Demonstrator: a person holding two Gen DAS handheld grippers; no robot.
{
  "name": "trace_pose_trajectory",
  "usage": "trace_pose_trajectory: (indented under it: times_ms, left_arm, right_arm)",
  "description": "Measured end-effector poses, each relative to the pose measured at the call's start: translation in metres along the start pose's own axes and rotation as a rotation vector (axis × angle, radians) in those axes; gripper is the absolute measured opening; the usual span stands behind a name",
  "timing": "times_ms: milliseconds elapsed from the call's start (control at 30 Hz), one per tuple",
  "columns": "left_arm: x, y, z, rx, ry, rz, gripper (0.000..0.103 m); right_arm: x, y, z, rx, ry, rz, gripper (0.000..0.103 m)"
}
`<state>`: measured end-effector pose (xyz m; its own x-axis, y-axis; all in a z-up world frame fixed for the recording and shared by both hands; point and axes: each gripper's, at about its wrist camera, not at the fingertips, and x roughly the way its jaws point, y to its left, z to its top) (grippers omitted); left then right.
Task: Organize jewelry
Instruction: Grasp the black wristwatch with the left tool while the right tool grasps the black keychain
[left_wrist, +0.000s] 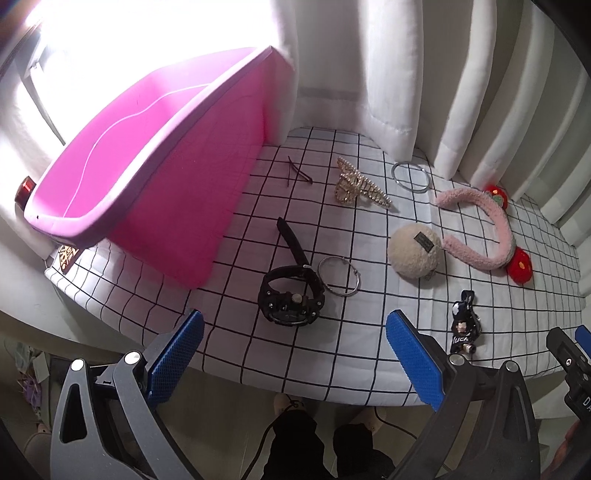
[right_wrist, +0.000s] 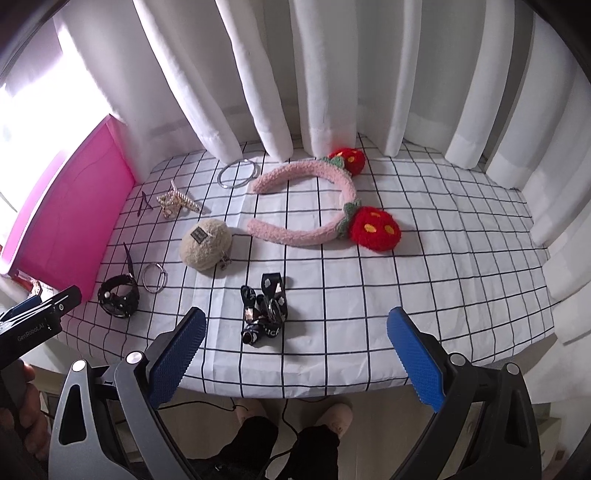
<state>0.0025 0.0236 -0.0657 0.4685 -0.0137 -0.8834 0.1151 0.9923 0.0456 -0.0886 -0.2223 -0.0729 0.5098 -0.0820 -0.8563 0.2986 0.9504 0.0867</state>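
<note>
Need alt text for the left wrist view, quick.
Open left tongs hover at the edge of a grid-cloth table, nearest a black watch. Behind lie two metal bangles, a gold hair claw, a pink headband and a pink bin.

Your surface (right_wrist: 424, 258) wears a white cloth with a thin black grid. The bin (left_wrist: 192, 192) is bright pink. You see a black watch (left_wrist: 291, 295), a gold, pearl-studded hair clip (left_wrist: 356, 184), two silver bangles (left_wrist: 410, 176) (left_wrist: 339, 276), a cream pompom (right_wrist: 206, 243) with a dark tag, a pale pink headband (right_wrist: 295, 206) bearing red strawberries with yellow spots and green leaves, and a black-and-white keychain (right_wrist: 264, 310). Your claw pads (right_wrist: 177, 362) are blue.
</note>
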Motion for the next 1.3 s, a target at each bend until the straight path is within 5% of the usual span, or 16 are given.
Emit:
trace_pose_trajectory:
  times_ms: [567,1300]
  left_arm:
    - [0.102,0.013,-0.014,-0.034,0.087,-0.02,0.097]
    - [0.147,0.007,0.004,-0.008,0.067,-0.039,0.098]
  right_arm:
    - [0.095,0.021,-0.027,-0.047,0.099,0.039,0.094]
    - [0.144,0.027,-0.023,-0.073,0.093,-0.068,0.094]
